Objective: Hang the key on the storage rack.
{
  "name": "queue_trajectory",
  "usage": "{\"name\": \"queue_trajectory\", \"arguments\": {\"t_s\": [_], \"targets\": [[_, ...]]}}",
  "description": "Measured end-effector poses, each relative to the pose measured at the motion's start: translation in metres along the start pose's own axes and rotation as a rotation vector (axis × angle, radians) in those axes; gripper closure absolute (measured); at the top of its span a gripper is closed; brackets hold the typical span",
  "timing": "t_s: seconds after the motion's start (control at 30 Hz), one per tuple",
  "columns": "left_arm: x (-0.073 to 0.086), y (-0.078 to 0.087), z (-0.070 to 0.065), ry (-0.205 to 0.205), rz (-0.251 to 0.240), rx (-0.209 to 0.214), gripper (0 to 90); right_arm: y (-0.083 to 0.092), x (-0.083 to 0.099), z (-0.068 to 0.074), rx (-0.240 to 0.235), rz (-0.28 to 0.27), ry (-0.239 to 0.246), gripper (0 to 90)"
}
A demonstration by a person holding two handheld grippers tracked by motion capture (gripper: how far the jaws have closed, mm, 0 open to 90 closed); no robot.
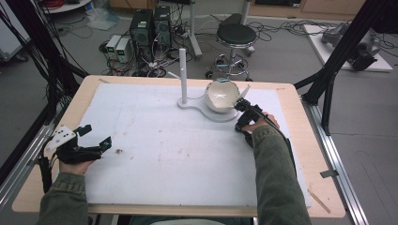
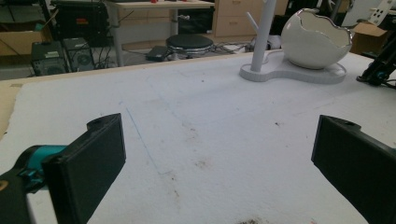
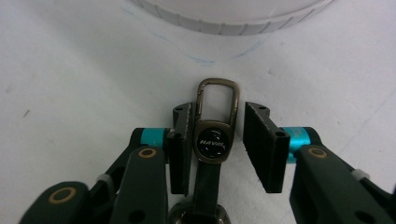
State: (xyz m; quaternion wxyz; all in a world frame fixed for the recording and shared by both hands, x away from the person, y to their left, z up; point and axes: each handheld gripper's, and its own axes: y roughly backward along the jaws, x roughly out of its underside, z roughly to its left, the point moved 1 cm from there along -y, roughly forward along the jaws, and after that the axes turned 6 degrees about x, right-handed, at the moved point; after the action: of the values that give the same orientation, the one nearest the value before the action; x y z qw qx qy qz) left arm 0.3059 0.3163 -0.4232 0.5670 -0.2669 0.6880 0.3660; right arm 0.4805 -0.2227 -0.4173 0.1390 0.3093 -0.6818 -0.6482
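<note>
Right gripper view: right gripper (image 3: 217,140) jaws narrowed around keychain (image 3: 214,135); left gripper (image 2: 219,163) jaws wide; egg-shaped bowl (image 2: 315,39) interior hidden.

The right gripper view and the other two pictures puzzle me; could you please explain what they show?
A person holds a two-jaw tool in each hand. The high view looks down on the table; each other camera rides on a tool, looking along its black jaws. On the white mat stands a base with a post and an egg-shaped bowl. The left tool is open and holds nothing. The right tool straddles a key fob lying on the mat; a gap shows at one jaw, so it is not yet gripped.
</note>
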Motion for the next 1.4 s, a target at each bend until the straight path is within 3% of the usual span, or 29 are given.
{"name": "queue_trajectory", "arguments": {"t_s": [0.27,0.4,0.63,0.8,0.83,0.93,1.0,1.03,1.07,1.1,1.17,1.2,1.27,1.3,1.4], "targets": [[0.0,0.0,0.0,-0.001,-0.001,-0.001,3.3,0.0,0.001,0.001,-0.013,-0.007,0.016,70.0],[0.0,0.0,-0.001,-0.002,-0.001,0.001,3.3,0.001,0.001,0.003,0.008,-0.014,0.031,70.3],[-0.001,0.002,-0.003,-0.007,-0.006,0.0,3.3,0.001,0.005,0.002,-0.014,-0.032,0.003,70.4],[-0.001,0.002,-0.004,-0.01,-0.003,0.003,3.3,0.004,0.014,0.003,-0.038,-0.096,-0.005,70.3],[-0.001,0.002,-0.004,-0.01,-0.004,0.003,3.3,0.009,0.017,0.006,-0.041,-0.13,0.015,70.3],[-0.001,0.003,-0.004,-0.008,-0.008,0.003,3.3,0.015,0.019,0.008,-0.056,-0.157,0.023,70.3],[-0.002,0.003,-0.004,-0.009,-0.012,0.003,3.3,0.027,0.023,0.011,-0.064,-0.218,0.045,70.3],[-0.002,0.003,-0.004,-0.009,-0.012,0.003,3.3,0.027,0.023,0.011,-0.064,-0.218,0.045,70.3],[-0.002,0.003,-0.004,-0.008,-0.013,0.003,3.3,0.031,0.025,0.012,-0.075,-0.244,0.044,70.3],[-0.002,0.003,-0.004,-0.007,-0.013,0.004,3.3,0.04,0.03,0.012,-0.085,-0.302,0.044,70.3],[-0.001,0.002,-0.004,-0.007,-0.011,0.004,3.3,0.042,0.031,0.012,-0.09,-0.318,0.041,70.3],[-0.001,0.002,-0.004,-0.007,-0.011,0.006,3.3,0.048,0.036,0.009,-0.104,-0.366,0.033,70.3],[-0.001,0.002,-0.004,-0.006,-0.011,0.007,3.3,0.05,0.037,0.009,-0.11,-0.376,0.028,70.3],[-0.001,0.002,-0.004,-0.006,-0.011,0.007,3.3,0.058,0.041,0.006,-0.112,-0.422,0.016,70.3],[-0.001,0.001,-0.004,-0.004,-0.011,0.006,3.3,0.065,0.043,0.005,-0.12,-0.461,0.008,70.3]]}}
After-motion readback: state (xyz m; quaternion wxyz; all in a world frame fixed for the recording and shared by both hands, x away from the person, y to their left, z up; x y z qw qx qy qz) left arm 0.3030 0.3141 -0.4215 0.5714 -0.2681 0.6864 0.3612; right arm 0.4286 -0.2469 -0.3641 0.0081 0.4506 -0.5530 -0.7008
